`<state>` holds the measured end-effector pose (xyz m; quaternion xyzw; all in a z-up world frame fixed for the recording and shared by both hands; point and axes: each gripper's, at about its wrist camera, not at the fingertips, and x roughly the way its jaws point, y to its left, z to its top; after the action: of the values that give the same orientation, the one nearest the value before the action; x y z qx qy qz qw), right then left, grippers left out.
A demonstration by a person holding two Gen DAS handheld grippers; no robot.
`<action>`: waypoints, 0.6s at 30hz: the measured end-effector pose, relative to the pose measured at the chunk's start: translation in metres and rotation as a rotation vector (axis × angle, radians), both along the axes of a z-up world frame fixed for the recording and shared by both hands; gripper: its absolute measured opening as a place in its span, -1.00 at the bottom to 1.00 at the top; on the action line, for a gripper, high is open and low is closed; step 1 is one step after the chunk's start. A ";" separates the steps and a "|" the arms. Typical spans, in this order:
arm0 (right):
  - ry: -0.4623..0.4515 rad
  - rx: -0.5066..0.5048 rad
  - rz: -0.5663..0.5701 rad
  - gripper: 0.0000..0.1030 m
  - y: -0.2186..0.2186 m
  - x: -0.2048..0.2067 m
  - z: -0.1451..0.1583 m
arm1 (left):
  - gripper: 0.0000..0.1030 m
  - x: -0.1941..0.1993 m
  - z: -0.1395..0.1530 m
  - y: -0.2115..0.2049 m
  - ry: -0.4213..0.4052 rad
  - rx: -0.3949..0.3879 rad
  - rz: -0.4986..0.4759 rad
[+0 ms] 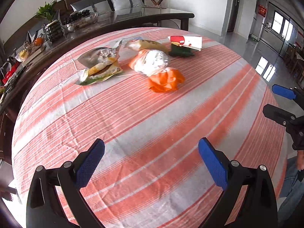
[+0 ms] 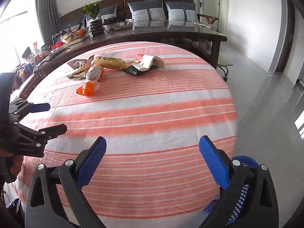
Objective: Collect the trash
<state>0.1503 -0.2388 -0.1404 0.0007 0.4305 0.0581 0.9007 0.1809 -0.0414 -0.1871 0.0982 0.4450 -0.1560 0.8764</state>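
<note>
Several pieces of trash lie at the far side of the striped tablecloth [image 1: 133, 117]: an orange-and-white wrapper [image 1: 153, 66] [image 2: 91, 79], a silver and yellow snack bag [image 1: 100, 64] [image 2: 79, 68], a tan packet [image 1: 148, 44] [image 2: 110, 62], and a red-and-white carton on a dark green wrapper [image 1: 185, 44] [image 2: 144, 62]. My left gripper [image 1: 152, 159] is open and empty over the near cloth. My right gripper [image 2: 152, 155] is open and empty, near the table's right edge; it also shows in the left wrist view [image 1: 279, 102].
A blue perforated basket [image 2: 241, 186] sits on the floor below the table's right edge. A dark coffee table [image 2: 171, 32] with fruit, a plant and clutter stands behind, then a sofa. Grey floor [image 2: 266, 95] lies to the right.
</note>
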 end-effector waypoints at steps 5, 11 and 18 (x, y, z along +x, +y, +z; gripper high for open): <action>0.100 -0.042 0.015 0.85 0.047 0.051 -0.020 | 0.90 0.028 -0.005 0.036 0.028 -0.056 0.065; 0.111 -0.045 -0.026 0.91 0.054 0.069 -0.029 | 0.92 0.050 -0.007 0.037 0.027 -0.019 0.046; 0.111 -0.043 -0.026 0.91 0.052 0.068 -0.029 | 0.92 0.064 -0.008 0.033 0.027 -0.019 0.037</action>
<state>0.2185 -0.1866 -0.1696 -0.0100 0.4810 0.0370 0.8759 0.2445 -0.0085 -0.1948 0.0794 0.4569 -0.1453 0.8740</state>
